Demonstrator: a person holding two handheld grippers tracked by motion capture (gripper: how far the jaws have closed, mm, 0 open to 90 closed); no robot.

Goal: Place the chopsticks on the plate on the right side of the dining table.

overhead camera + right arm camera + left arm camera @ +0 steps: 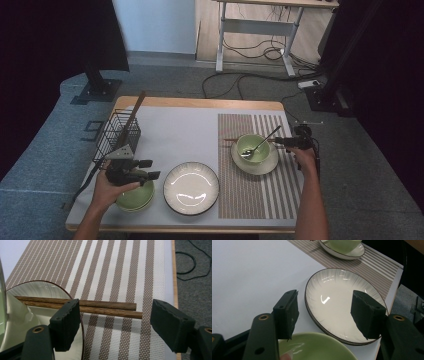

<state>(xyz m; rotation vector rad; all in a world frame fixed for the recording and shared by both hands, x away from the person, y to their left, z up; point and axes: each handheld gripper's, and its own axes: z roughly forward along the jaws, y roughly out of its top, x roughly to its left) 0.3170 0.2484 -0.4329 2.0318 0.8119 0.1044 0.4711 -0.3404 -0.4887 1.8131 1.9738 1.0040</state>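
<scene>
A green bowl [252,148] sits on a white saucer plate [267,166] on the striped placemat [260,195], with a metal spoon [261,144] leaning in it. Two wooden chopsticks [231,140] lie across the saucer's far rim. Their ends [107,307] rest on the mat between the jaws of my right gripper [115,322], which is open and hovers just right of the saucer [284,142]. My left gripper [150,169] is open above a stack of green bowls [134,197]. Its jaws [324,312] frame the empty white plate [337,302].
A black wire basket [116,134] with a long wooden utensil [132,116] stands at the table's left back. The white plate [191,187] lies at the front middle. The table's right edge [173,270] runs close beside the placemat [112,267].
</scene>
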